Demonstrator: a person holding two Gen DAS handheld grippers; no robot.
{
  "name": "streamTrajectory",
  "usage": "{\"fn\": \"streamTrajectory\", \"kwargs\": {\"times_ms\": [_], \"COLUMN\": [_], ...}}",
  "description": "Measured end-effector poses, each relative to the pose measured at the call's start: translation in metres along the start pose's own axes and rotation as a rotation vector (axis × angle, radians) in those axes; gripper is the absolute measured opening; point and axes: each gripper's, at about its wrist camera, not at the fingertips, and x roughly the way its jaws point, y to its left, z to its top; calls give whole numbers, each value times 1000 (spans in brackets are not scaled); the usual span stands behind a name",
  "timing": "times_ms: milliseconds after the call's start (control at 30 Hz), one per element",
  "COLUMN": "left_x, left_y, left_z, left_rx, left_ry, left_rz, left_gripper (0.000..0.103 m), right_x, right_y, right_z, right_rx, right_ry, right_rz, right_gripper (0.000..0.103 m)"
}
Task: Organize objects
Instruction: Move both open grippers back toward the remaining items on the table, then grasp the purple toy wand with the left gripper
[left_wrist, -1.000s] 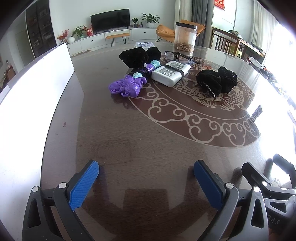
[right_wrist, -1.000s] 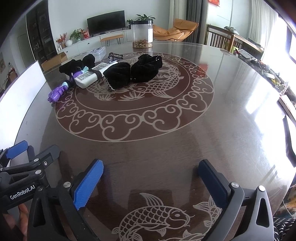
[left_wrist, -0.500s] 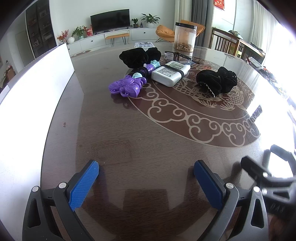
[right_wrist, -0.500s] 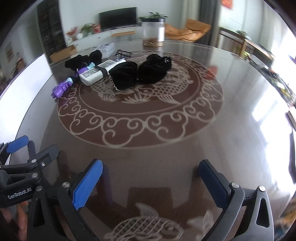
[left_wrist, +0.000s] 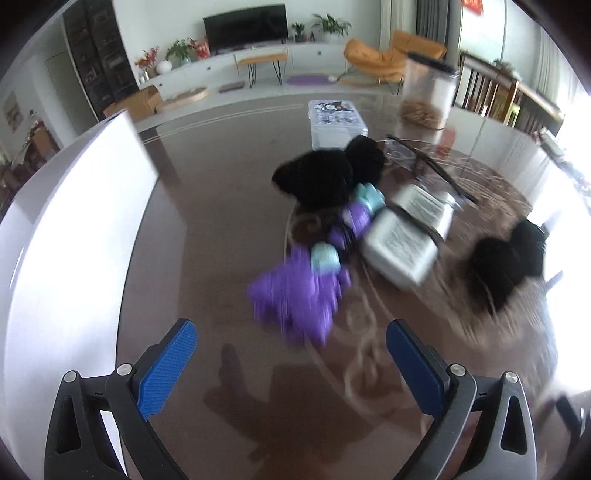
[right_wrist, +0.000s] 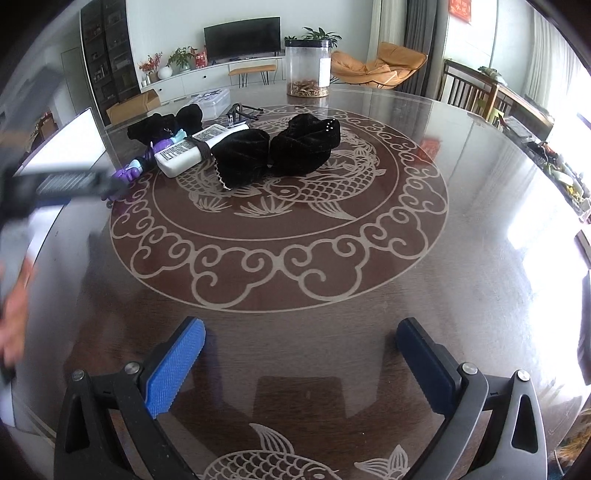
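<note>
Beside the white pack (left_wrist: 400, 245) on the table (right_wrist: 461, 206) lies the purple toy (left_wrist: 299, 293), just ahead of the left gripper (left_wrist: 291, 363), whose jaws stand wide apart and hold nothing. Behind the pack sit a black pouch (left_wrist: 317, 177) and glasses (left_wrist: 424, 162); to its right, two black pouches (right_wrist: 277, 147). The right gripper (right_wrist: 301, 362), well back from the pack, is likewise spread wide and empty.

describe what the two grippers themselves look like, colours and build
Both match: the left gripper and right gripper each have two blue ribbed pads on dark grey plastic fingers with triangular cut-outs and silver screws. No cables or sleeves show.
</note>
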Motion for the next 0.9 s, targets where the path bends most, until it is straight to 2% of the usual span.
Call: {"fn": "streamTrajectory", "kwargs": {"times_ms": [133,233,267,333,367,400,433,467,567,667,833,867,900], "left_x": [26,39,39,36,32,27,23,18,3,-18,-41,-43,-43], "left_y": [-3,-5,-3,-1,-2,-4,-8,-11,-15,-11,-2,0,3], "left_z": [35,41,40,34,30,25,21,13,-13,-49,-100,-105,-107], "left_rx": [90,131,126,109,96,102,108,111,85,18,0,-4,-10], "left_ry": [44,74,63,55,39,22,7,-12,-36,-56,-104,-110,-114], "left_rz": [-12,-33,-50,-101,-133,-121,-107,-90,-47,3,15,4,1], "left_gripper": [102,101,97,77,60,48,48,43,43,43,44,47,59], "right_x": [0,0,0,0,0,0,0,0,0,0,0,0,0], "right_y": [0,0,0,0,0,0,0,0,0,-1,0,-1,0], "right_z": [0,0,0,0,0,0,0,0,0,0,0,0,0], "right_rx": [0,0,0,1,1,1,1,0,1,1,1,1,1], "right_ry": [0,0,0,0,0,0,0,0,0,0,0,0,0], "right_rz": [0,0,1,1,1,1,1,1,2,1,2,1,1], "right_gripper": [103,103,103,103,103,103,103,103,103,103,103,103,103]}}
